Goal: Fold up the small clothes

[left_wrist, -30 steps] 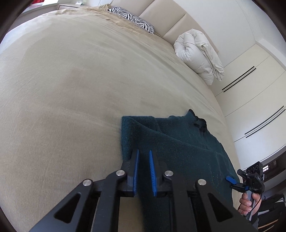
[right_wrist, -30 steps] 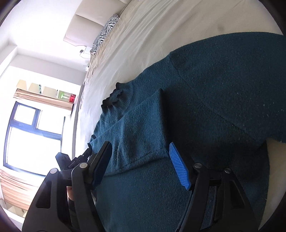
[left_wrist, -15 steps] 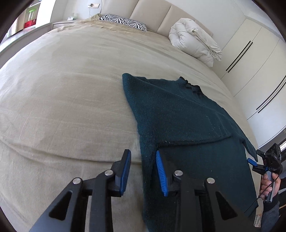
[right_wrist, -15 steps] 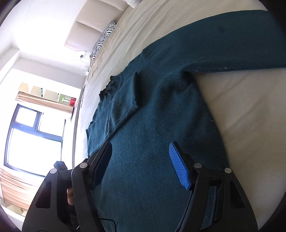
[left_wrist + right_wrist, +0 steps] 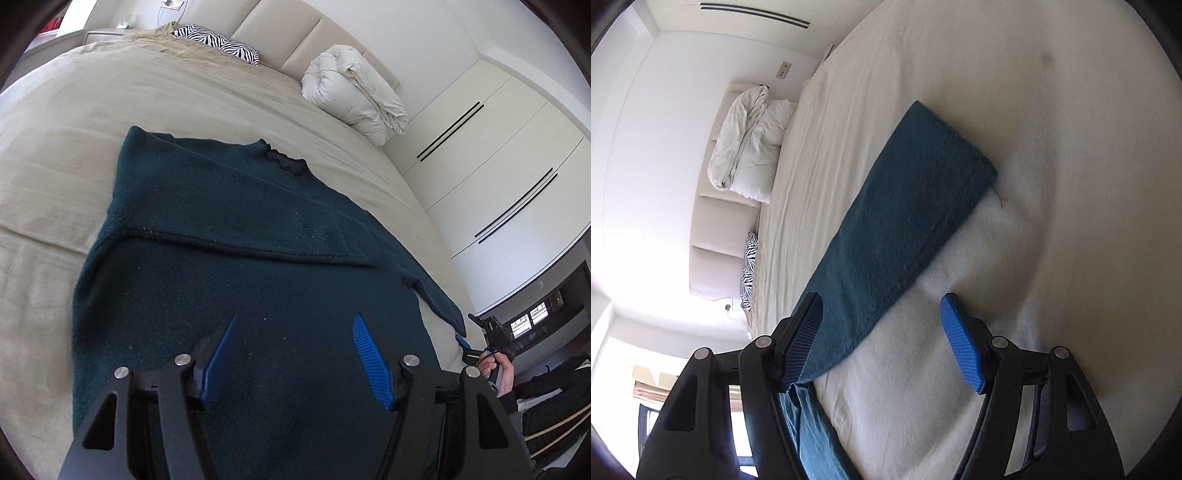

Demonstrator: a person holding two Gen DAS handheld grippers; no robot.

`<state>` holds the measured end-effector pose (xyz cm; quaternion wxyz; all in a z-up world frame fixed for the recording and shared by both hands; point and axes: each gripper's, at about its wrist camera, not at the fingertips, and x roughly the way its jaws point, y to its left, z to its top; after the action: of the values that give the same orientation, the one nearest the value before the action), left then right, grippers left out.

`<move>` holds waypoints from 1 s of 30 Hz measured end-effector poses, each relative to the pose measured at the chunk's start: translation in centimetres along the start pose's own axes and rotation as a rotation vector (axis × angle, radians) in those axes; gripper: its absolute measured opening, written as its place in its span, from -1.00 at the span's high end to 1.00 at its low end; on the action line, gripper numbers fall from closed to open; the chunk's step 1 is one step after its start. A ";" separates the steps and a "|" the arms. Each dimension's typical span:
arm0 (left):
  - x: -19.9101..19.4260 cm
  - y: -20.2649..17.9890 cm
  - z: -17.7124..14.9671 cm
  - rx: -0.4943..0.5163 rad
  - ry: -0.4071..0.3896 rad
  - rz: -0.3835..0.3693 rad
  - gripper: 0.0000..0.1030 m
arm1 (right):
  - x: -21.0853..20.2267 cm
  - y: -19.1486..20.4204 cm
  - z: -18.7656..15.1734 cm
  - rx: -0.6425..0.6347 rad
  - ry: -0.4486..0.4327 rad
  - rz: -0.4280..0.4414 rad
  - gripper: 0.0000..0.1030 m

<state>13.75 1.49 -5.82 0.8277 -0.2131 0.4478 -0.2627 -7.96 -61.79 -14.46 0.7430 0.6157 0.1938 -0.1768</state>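
Note:
A dark teal sweater lies flat on the beige bed, neck toward the headboard. One sleeve is folded across its chest. The other sleeve stretches out to the right. My left gripper hovers over the sweater's lower body; its jaws are opening with nothing between them. My right gripper is open above that outstretched sleeve, whose near part passes by the left finger and whose cuff lies farther off. The left wrist view shows the right gripper in a hand at the bed's right edge.
A rolled white duvet and a zebra-print pillow lie by the padded headboard. White wardrobe doors stand to the right of the bed. Bare sheet spreads left of the sweater.
The left gripper went from nearly shut to open and pulled back over the sweater's lower body. The right gripper swung off the sweater's body to the outstretched sleeve.

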 end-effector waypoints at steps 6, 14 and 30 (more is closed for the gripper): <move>1.7 -0.5 -0.2 -0.067 0.017 -0.033 -0.28 | 0.5 -2.7 5.0 0.084 -0.045 -0.018 0.40; 2.1 1.2 0.7 -0.141 0.011 -0.050 -0.30 | -0.3 6.3 5.1 -0.226 -0.118 -0.141 0.81; 7.8 0.2 3.0 -0.267 0.067 -0.232 -0.69 | 13.0 22.8 -36.0 -1.443 0.288 -0.282 0.77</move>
<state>20.02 -2.87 -9.36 0.7408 -0.3626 0.4784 -0.3014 12.19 -22.63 -7.70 0.8999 -0.0380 0.4341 -0.0172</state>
